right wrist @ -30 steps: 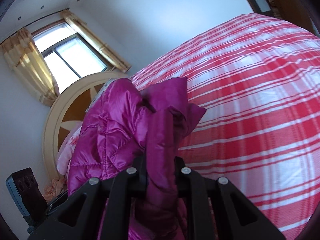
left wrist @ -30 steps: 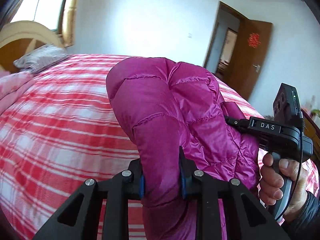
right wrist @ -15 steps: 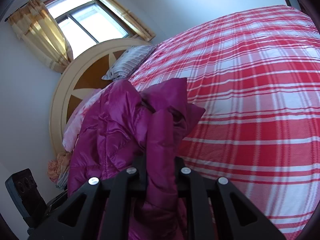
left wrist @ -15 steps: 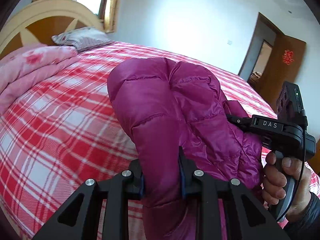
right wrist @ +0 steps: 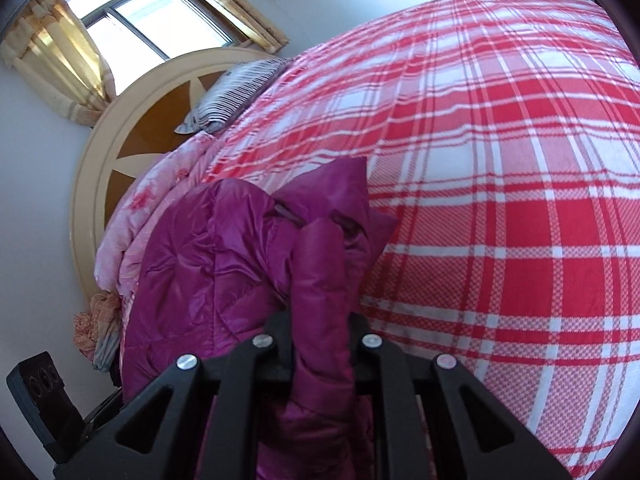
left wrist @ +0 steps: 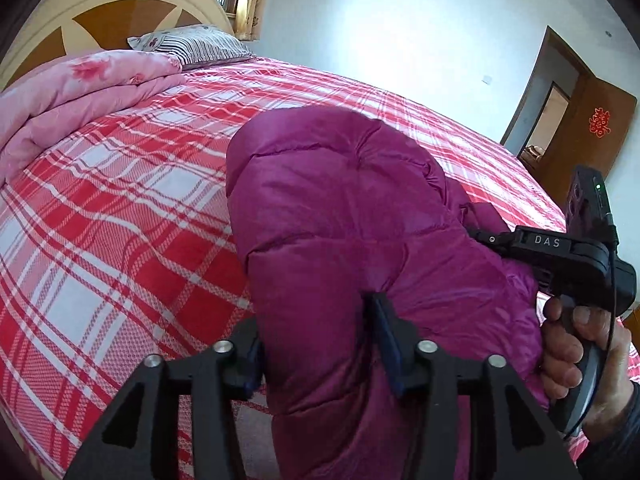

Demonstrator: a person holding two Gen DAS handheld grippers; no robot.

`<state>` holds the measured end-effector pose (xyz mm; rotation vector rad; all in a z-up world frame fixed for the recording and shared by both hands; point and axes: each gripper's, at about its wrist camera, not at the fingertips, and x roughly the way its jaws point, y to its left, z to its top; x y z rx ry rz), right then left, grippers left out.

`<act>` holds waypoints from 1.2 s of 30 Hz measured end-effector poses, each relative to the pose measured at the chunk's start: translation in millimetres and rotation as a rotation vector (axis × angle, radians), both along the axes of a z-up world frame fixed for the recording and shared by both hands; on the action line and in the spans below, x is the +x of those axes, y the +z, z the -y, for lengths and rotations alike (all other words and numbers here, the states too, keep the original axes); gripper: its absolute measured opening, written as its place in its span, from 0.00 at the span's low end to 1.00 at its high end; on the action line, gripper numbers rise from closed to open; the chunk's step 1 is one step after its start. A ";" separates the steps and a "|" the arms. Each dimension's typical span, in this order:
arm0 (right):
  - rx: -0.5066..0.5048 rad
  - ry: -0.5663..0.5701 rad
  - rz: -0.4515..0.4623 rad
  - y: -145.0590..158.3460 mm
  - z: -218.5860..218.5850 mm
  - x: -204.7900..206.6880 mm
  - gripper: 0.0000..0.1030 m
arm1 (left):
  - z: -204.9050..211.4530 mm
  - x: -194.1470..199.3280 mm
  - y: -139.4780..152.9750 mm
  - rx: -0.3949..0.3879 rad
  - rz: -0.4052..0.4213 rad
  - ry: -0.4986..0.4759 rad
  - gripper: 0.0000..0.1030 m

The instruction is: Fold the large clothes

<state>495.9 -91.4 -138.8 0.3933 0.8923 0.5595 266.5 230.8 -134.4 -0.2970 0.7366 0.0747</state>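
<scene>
Both grippers clamp magenta jacket (left wrist: 340, 216), left gripper (left wrist: 320, 344), right gripper (right wrist: 322, 332).

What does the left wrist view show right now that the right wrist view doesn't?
Only the left wrist view: the open wooden door, the person's right hand on the right gripper's handle. Only the right wrist view: the window with yellow curtains. Both: the magenta down jacket pinched by each gripper, the red plaid bed cover, striped pillow, pink quilt.

Red plaid bedspread (left wrist: 120, 240), pink quilt (left wrist: 80, 92), striped pillow (left wrist: 192, 44), brown door (left wrist: 592, 128).
</scene>
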 end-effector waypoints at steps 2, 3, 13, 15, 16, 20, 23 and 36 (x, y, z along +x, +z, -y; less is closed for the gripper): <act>-0.005 -0.005 -0.012 -3.6 0.7 1.3 0.15 | -2.2 0.6 -3.6 -0.015 -0.001 0.004 0.56; -0.007 -0.006 -0.017 -5.1 1.0 1.7 0.16 | -3.6 1.0 -6.1 -0.024 0.001 0.004 0.58; -0.076 -0.025 -0.038 -4.6 -2.1 2.8 0.31 | 1.1 -13.8 8.4 -0.012 -0.005 0.044 0.61; -0.096 -0.038 -0.019 3.8 -0.6 -3.1 0.45 | 1.9 -22.3 20.4 0.006 0.015 0.052 0.61; -0.095 -0.040 -0.008 8.1 1.4 -6.4 0.49 | 3.4 -29.1 30.3 0.022 0.039 0.055 0.61; -0.106 -0.042 0.103 40.8 8.0 -34.0 0.65 | 10.5 -49.8 62.1 0.075 0.111 0.048 0.67; -0.135 -0.049 0.185 66.5 10.7 -59.3 0.71 | 13.8 -62.9 82.3 0.092 0.151 0.041 0.69; -0.200 -0.133 0.310 114.3 16.2 -147.4 0.81 | 18.8 -87.9 125.4 0.121 0.258 0.042 0.77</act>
